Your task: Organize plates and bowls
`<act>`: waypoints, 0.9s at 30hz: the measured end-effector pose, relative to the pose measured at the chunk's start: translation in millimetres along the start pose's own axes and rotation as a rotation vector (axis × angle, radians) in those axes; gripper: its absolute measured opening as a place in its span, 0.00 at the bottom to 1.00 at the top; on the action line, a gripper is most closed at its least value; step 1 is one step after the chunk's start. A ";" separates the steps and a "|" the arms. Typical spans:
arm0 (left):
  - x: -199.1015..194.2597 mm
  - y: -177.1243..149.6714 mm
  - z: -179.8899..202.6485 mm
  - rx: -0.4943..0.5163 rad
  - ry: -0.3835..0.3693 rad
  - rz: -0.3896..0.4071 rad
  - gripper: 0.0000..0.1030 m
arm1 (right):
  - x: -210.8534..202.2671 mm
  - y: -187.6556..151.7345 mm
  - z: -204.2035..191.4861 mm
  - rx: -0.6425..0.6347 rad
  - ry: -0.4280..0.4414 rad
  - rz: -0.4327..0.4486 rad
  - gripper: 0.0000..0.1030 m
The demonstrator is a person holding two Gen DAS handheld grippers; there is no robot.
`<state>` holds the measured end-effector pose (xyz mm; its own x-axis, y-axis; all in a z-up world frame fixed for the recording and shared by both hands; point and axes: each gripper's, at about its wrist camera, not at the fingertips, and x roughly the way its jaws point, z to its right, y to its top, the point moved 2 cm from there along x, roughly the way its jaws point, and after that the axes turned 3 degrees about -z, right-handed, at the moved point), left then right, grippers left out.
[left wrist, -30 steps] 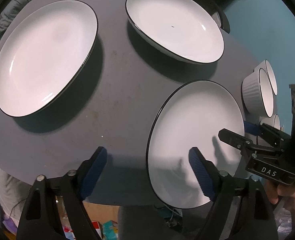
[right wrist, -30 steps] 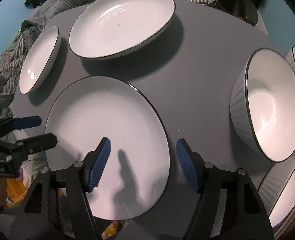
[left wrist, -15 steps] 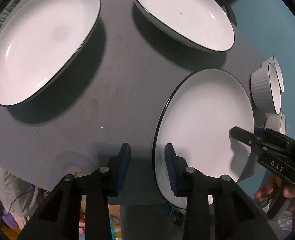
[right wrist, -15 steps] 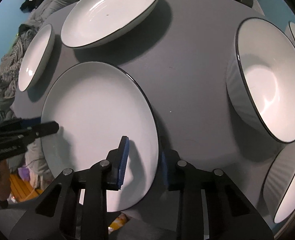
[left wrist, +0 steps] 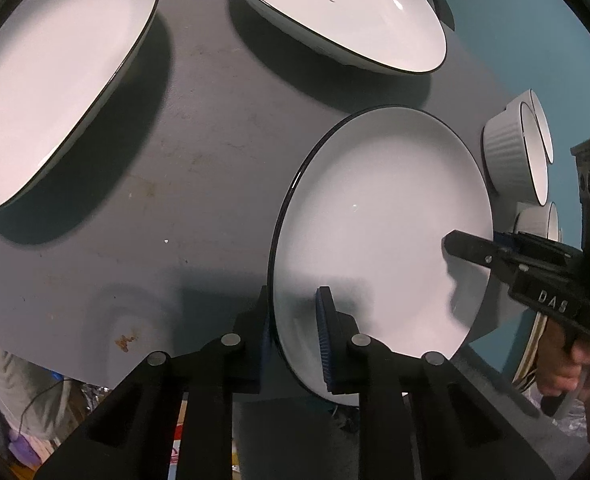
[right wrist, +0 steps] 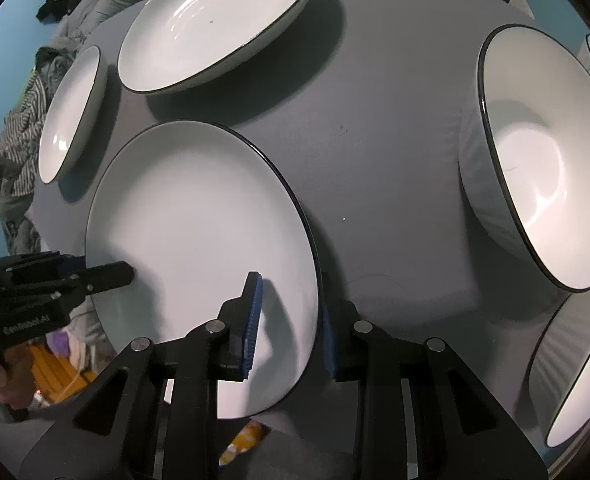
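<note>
We see the near plate (left wrist: 383,216) at the front edge of the grey table (left wrist: 199,184), pinched from both sides. The left gripper (left wrist: 295,332) has just been closing and now clamps the plate's left rim; the right gripper (right wrist: 291,320) has likewise been closing and clamps the right rim.

The left view alone shows a brown stain (left wrist: 125,340) near the table edge and small ribbed bowls (left wrist: 511,152) seen edge-on. The right view alone shows a large bowl (right wrist: 535,160) from inside, plus heaped clothes (right wrist: 27,128) beyond the table. Two more plates (left wrist: 55,80) (left wrist: 343,12) lie farther back.
</note>
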<state>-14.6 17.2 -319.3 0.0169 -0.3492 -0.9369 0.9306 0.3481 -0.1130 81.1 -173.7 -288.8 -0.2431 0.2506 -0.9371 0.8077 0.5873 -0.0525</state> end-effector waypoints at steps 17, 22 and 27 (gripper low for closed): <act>-10.5 7.6 -28.5 -0.091 -0.083 -0.026 0.13 | 7.0 9.3 12.7 0.071 0.102 -0.096 0.15; -17.5 11.6 -34.9 -0.099 -0.085 -0.019 0.13 | 5.1 11.6 3.8 0.058 0.116 -0.093 0.13; -26.7 18.9 -22.2 -0.082 -0.068 -0.008 0.14 | -6.2 14.2 3.5 0.034 0.113 -0.081 0.13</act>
<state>-5.6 52.4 -303.8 0.0372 -0.4095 -0.9116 0.8980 0.4139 -0.1493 96.0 -169.6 -284.9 -0.3657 0.2897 -0.8845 0.8002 0.5832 -0.1398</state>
